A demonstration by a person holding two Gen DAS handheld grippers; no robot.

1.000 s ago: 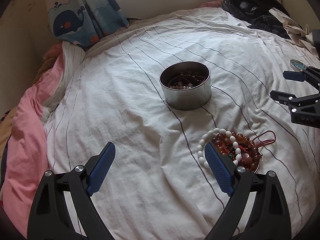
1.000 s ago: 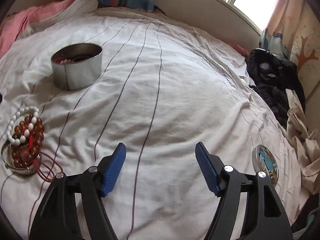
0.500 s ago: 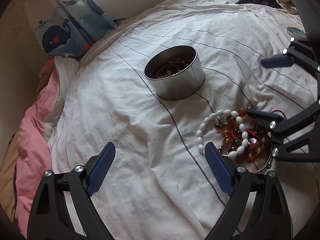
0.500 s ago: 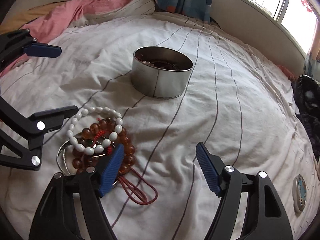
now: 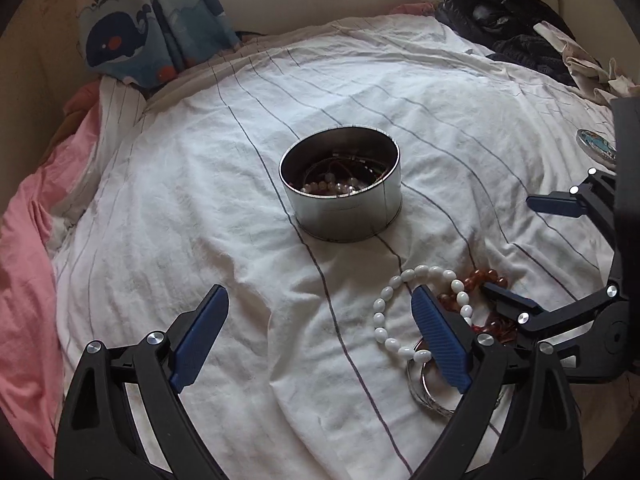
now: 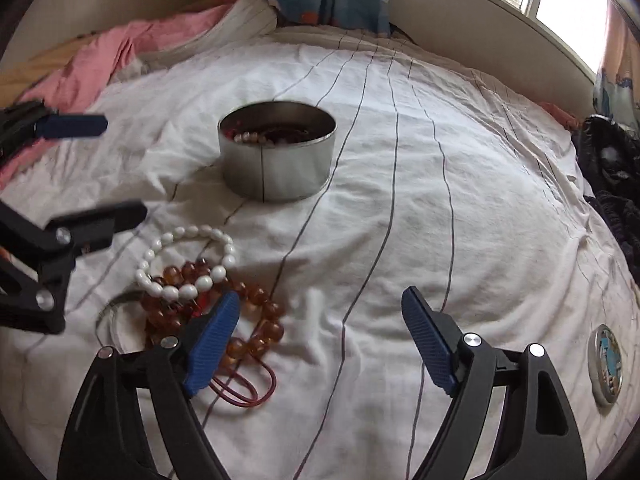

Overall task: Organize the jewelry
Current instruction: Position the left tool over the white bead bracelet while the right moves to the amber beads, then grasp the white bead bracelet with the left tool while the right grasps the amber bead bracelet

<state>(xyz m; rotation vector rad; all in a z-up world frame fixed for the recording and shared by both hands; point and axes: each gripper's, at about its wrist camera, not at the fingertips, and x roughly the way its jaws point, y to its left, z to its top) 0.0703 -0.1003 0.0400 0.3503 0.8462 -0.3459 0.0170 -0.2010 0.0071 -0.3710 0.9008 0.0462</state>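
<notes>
A round metal tin (image 5: 344,194) (image 6: 278,152) with bead strings inside stands mid-bed on the white striped sheet. In front of it lies a heap of jewelry: a white bead bracelet (image 5: 394,308) (image 6: 188,260), amber beads (image 6: 264,320) with a red cord (image 6: 244,392), and a thin silver bangle (image 5: 420,392). My left gripper (image 5: 320,336) is open and empty, its right finger over the heap. My right gripper (image 6: 320,340) is open and empty, its left finger over the amber beads; it also shows in the left wrist view (image 5: 520,248).
The tin's lid (image 6: 606,364) (image 5: 596,148) lies flat at the bed's right side. Dark clothes (image 5: 504,28) are piled at the far right. A pink blanket (image 5: 24,260) runs along the left edge. A whale-print curtain (image 5: 152,36) hangs behind the bed.
Both grippers have closed in on the jewelry heap, which has moved nearer and more central in the right wrist view. Both stay open and nothing has been picked up.
</notes>
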